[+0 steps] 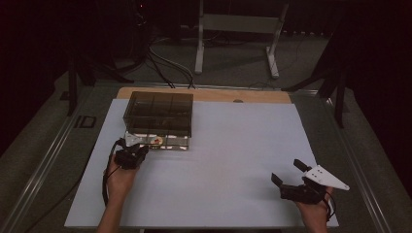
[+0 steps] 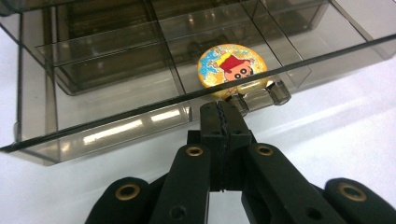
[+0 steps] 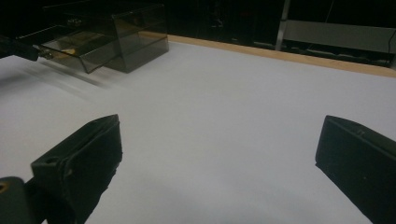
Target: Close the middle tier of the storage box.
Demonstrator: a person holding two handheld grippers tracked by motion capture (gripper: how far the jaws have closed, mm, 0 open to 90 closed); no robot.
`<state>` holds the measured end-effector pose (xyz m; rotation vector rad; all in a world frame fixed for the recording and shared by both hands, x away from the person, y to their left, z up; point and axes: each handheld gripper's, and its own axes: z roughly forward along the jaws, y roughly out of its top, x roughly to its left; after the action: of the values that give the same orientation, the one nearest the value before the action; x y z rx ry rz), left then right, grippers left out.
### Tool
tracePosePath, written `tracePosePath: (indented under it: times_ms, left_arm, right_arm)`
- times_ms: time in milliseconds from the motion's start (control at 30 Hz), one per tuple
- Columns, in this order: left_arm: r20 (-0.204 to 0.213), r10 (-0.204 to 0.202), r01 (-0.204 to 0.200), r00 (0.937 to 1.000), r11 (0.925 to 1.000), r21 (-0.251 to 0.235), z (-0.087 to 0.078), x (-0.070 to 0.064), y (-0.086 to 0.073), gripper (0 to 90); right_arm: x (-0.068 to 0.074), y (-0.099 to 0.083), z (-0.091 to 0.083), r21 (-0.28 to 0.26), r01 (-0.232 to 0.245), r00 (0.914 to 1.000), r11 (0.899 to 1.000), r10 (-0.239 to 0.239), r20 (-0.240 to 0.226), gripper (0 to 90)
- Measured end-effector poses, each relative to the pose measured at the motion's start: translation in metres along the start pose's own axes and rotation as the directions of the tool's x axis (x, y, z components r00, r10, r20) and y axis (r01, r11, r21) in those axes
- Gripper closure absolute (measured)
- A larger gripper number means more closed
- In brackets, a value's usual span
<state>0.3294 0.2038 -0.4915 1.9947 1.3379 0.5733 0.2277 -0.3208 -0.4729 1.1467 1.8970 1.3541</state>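
A smoked clear plastic drawer box [image 1: 158, 109] stands at the far left of the white table [image 1: 233, 160]. Its bottom drawer [image 1: 167, 141] is pulled out toward me. A round yellow cartoon badge [image 2: 232, 65] lies in a front compartment of that drawer [image 2: 116, 116], also seen as the badge [image 1: 157, 141] from above. My left gripper [image 2: 223, 109] is shut, its tips at the left end of the drawer's clear handle [image 2: 266, 95]. From above, the left gripper [image 1: 139, 148] sits at the drawer front. My right gripper [image 1: 287, 171] stands open and empty near the front right, jaws wide apart [image 3: 219, 149].
In the right gripper view the box [image 3: 135, 32] and its drawer [image 3: 70, 46] stand far off to the left. A wooden strip [image 1: 204, 93] edges the table's far side. Beyond it are a metal stand [image 1: 238, 29] and floor cables [image 1: 165, 65].
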Motion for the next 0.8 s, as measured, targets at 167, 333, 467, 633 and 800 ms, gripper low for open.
tracePosePath:
  times_ms: [167, 333, 467, 633, 800]
  left_arm:
    - [0.0, -0.001, 0.001, 1.0, 1.0, 0.001, 0.0011, 0.001, 0.0016, 90.0]
    - [0.0, -0.003, 0.003, 1.0, 1.0, 0.004, 0.0036, 0.0007, 0.0027, 90.0]
    - [-0.003, -0.003, 0.003, 1.0, 1.0, 0.003, 0.0047, 0.0004, 0.0033, 90.0]
    - [-0.005, -0.004, 0.004, 1.0, 1.0, 0.006, 0.0076, -0.0001, 0.0057, 90.0]
    - [-0.008, -0.006, 0.006, 1.0, 1.0, 0.002, 0.009, 0.0, 0.008, 90.0]
  right_arm:
    - [0.0, 0.0, 0.0, 0.0, 0.002, 1.0, 1.0, -0.002, 0.0, 0.4]
    - [-0.0003, 0.0, -0.0004, 0.0, 0.002, 1.0, 1.0, -0.002, 0.001, 0.4]
    - [0.0001, 0.0, -0.0002, 0.0, 0.002, 1.0, 1.0, -0.002, 0.0, 0.4]
    - [-0.0001, 0.0, -0.0003, 0.0, 0.002, 1.0, 1.0, -0.002, 0.0, 0.4]
    - [-0.0004, 0.0, -0.0004, 0.0, 0.003, 1.0, 1.0, -0.003, 0.001, 0.4]
